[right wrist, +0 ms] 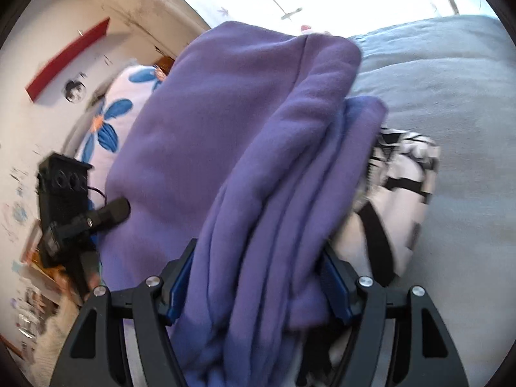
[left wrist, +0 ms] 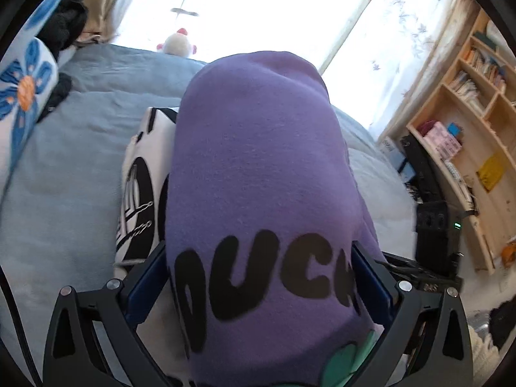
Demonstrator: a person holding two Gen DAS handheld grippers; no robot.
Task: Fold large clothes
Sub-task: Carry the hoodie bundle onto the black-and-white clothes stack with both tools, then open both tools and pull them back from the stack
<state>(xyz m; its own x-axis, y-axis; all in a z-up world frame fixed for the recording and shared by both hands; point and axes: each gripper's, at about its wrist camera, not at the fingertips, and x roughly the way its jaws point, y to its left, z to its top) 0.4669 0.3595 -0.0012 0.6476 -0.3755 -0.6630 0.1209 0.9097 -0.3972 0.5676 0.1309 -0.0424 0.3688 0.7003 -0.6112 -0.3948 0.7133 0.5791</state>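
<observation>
- The left gripper has its blue-padded jaws clamped on the thick purple fleece sweatshirt with black bubble lettering, which fills the centre of the left wrist frame.
- The right gripper pinches a bunched stack of the same purple folds at centre frame.
- A white garment with black graphic print lies just beside the sweatshirt (partly hidden under it) on the grey-blue bedspread.
- A wooden bookshelf stands at the right edge.
</observation>
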